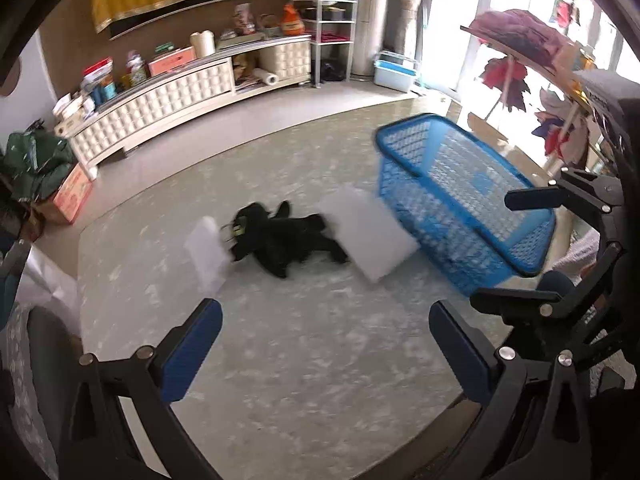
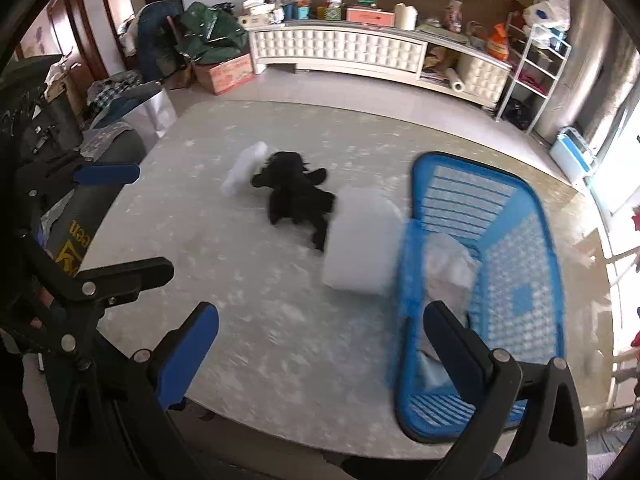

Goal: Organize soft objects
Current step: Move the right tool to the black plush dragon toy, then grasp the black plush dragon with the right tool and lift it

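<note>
A black plush toy (image 1: 286,236) lies in the middle of the round grey table (image 1: 280,340); it also shows in the right wrist view (image 2: 298,200). A small white pad (image 1: 208,252) lies at its left, and a larger white cushion (image 1: 366,232) leans against the blue mesh basket (image 1: 460,200). In the right wrist view the cushion (image 2: 362,240) touches the basket (image 2: 500,280), which holds a whitish soft object (image 2: 448,268). My left gripper (image 1: 324,344) is open and empty above the near table. My right gripper (image 2: 320,348) is open and empty, near the basket's front corner.
A long white cabinet (image 1: 180,96) with clutter on top runs along the back wall. A white shelf rack (image 1: 336,28) and a light-blue bin (image 1: 394,74) stand beyond. A cardboard box (image 2: 224,72) and bags sit on the floor at left. A chair (image 2: 80,200) stands by the table's left edge.
</note>
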Demonstrator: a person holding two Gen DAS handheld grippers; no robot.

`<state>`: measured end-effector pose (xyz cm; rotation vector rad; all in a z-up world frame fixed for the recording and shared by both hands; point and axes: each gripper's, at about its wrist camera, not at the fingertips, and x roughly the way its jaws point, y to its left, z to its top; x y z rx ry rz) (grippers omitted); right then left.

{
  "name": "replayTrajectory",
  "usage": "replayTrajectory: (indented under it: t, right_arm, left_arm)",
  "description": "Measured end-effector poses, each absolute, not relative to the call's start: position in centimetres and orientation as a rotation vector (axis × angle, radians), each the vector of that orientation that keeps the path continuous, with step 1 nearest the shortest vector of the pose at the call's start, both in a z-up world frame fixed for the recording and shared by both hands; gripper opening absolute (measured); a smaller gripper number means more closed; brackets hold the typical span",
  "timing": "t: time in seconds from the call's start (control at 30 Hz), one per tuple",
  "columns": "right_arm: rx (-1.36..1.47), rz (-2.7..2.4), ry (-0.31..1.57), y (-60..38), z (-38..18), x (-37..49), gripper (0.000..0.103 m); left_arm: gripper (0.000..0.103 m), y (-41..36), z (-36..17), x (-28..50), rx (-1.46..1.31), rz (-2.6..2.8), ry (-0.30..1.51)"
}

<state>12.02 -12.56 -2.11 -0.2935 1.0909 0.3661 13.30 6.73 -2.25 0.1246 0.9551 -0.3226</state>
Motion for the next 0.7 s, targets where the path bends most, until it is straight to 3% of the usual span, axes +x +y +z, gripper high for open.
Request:
replayTrajectory:
  t: [0.7]
  right_arm:
    - [-0.409,0.469,1.162,-4.1,-9.1,19.4,0.101]
  left_arm:
    - [0.103,16.0,-8.8,19.3,-0.01,-0.253,1.051]
